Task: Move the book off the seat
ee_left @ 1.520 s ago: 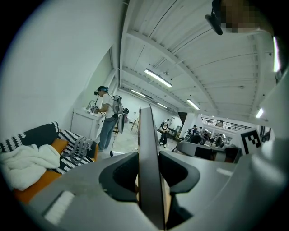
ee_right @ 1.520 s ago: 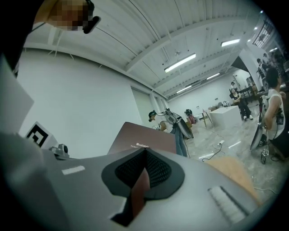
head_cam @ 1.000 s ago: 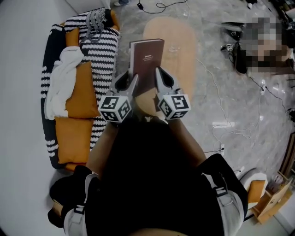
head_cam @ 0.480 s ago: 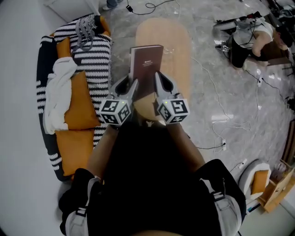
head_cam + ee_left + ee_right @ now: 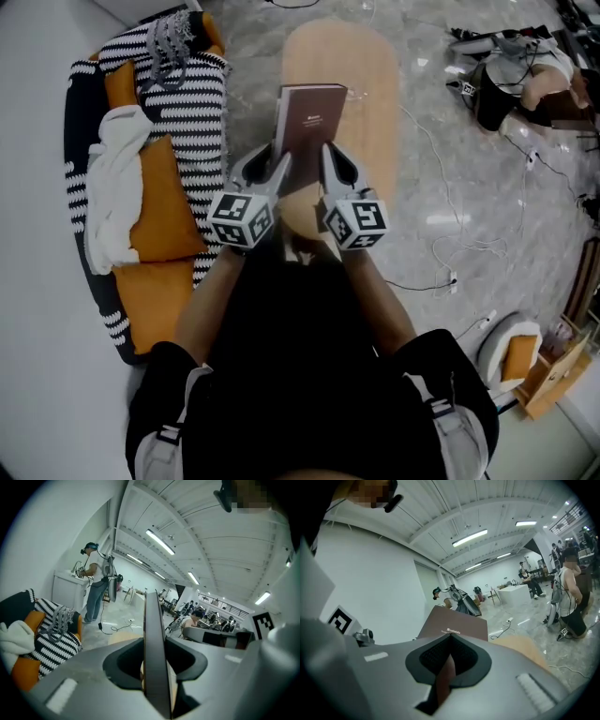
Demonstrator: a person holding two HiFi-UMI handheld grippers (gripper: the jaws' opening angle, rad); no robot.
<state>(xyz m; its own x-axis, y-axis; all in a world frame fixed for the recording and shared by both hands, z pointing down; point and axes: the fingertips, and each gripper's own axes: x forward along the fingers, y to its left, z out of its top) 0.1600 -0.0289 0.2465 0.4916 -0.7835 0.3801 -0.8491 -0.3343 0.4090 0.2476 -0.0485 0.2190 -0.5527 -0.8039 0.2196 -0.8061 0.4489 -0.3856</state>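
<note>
The left tool point(image 5: 274, 167) and the right tool point(image 5: 330, 161) are both clamped on the near end of the brown book point(image 5: 314, 112), held mid-frame over the oval wooden desk point(image 5: 370, 84), its long axis pointing up-frame, clear of the striped seat point(image 5: 202, 103) at upper left.

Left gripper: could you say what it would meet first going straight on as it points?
The left gripper grips the book; beyond it the way looks free, above the wooden table, though depth is unclear.

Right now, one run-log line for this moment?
left tongs: shut on book | right tongs: shut on book | book: held over wooden table
</note>
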